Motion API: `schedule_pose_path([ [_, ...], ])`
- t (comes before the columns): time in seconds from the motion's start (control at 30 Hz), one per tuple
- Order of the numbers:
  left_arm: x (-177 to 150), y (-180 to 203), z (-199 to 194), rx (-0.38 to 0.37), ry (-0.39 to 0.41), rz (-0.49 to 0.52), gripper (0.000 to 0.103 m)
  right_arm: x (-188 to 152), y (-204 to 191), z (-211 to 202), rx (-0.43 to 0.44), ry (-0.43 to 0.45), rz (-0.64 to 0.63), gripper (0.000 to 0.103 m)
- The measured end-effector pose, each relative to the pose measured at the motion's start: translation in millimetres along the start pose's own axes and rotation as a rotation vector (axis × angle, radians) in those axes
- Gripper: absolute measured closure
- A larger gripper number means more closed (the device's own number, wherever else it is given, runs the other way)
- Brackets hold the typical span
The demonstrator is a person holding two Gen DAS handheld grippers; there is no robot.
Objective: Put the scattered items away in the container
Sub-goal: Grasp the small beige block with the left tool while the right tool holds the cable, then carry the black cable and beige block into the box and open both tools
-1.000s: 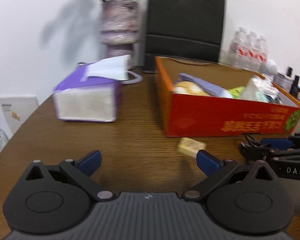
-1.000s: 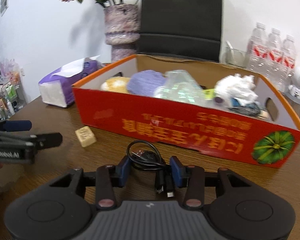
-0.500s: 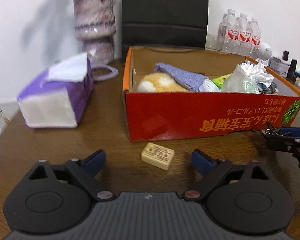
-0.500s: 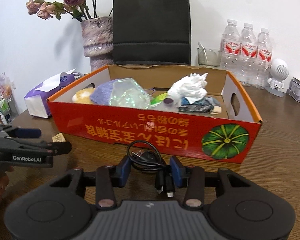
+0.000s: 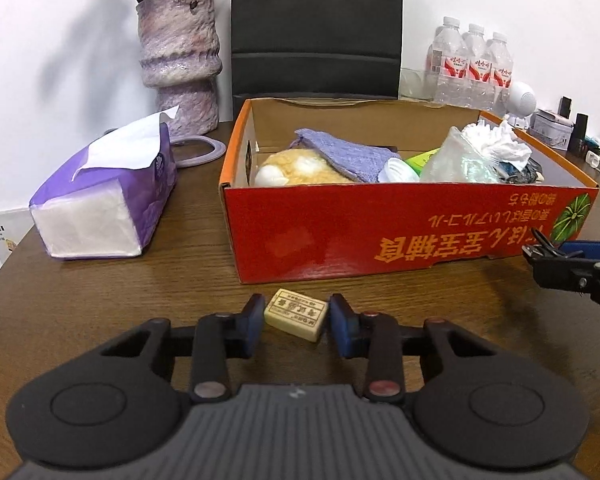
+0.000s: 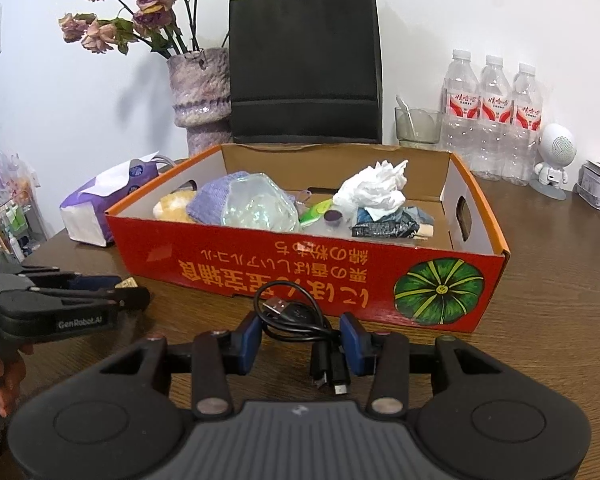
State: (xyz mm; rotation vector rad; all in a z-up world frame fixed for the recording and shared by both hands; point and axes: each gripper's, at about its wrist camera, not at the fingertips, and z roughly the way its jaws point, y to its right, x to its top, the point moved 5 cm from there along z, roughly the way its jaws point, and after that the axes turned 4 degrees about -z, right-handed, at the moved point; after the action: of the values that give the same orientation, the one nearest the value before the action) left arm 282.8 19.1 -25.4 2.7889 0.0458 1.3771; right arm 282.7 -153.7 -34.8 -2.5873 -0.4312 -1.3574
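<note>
Eraser point(image 5: 296, 314) sits between the just-closing left tongs point(image 5: 296, 322), pads touching; right tongs point(image 6: 300, 338) clamp the cable point(image 6: 300, 320), box point(image 6: 308, 276) at twelve o'clock.

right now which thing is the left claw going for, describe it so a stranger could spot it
Find the big red cardboard box on the wooden table. Just in front of its near left corner lies a small cream eraser, between the blue pads of the left claw, which has just been closing on it. It is the only loose pale block with printed text there.
</note>
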Motion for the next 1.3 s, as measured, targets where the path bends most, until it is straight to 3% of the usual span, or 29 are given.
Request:
schedule_pose_path([
  [0.27,-2,14,-36,-0.029,0.081,-0.041,0.067,1,-2,-15,0.021,0.022,-0.017,0.061],
  [0.53,46,37,-77,-0.144,0.239,-0.063,0.067,32,4,-46,0.049,0.122,-0.002,0.061],
  [0.83,107,48,-50,-0.166,0.321,-0.154,0.067,80,17,-19,0.007,0.142,-0.005,0.061],
  [1.07,116,36,0,-0.112,0.267,-0.183,0.067,106,29,24,-0.027,0.126,0.027,0.061],
  [1.3,110,22,22,-0.064,0.215,-0.19,0.067,102,24,52,-0.011,0.068,0.028,0.061],
])
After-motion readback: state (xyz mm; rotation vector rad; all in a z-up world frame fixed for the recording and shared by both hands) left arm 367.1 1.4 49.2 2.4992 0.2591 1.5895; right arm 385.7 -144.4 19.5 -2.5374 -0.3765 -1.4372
